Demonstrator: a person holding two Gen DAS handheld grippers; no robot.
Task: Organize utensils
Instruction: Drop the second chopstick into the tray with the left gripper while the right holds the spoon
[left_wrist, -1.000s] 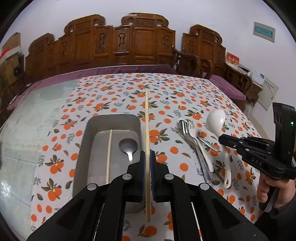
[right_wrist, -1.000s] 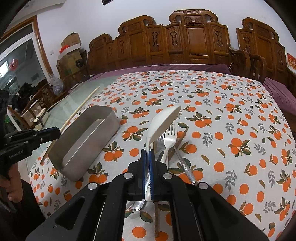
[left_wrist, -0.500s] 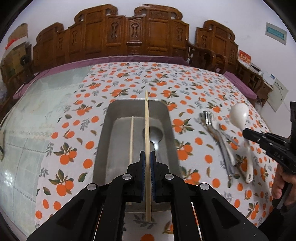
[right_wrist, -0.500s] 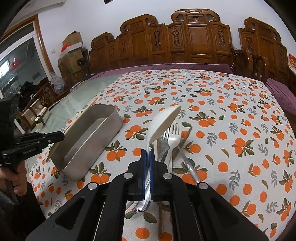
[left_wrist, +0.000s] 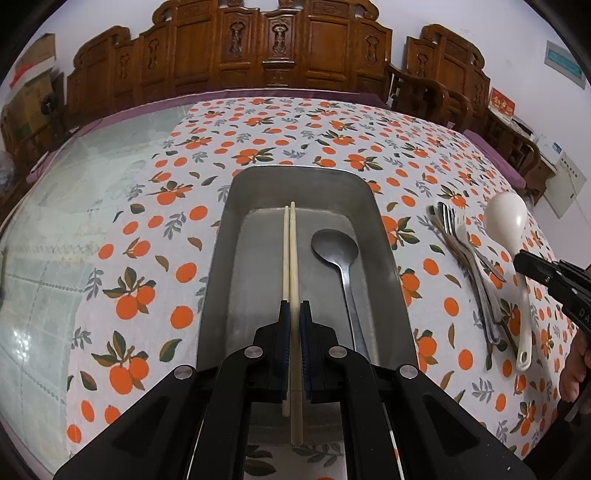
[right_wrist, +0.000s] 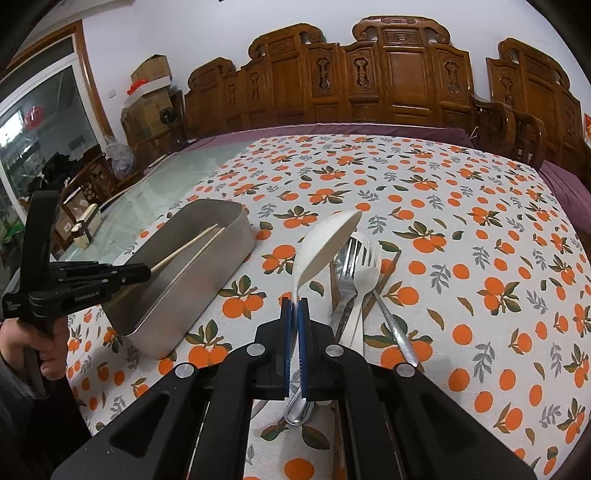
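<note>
Now chopstick over tray (was beside), L tongs clamped

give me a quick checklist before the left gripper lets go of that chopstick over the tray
1. Left gripper shut on the chopstick: ok.
2. Chopstick lined up along the metal tray, beside the second chopstick: ok.
3. Chopstick tip touching the tray floor: cannot tell.
4. Chopstick's near end inside the tray: not ok, it sticks out past the near rim.
5. Metal spoon clear of the drop line: ok.
6. Right gripper shut on the white spoon, away from the tray: ok.
</note>
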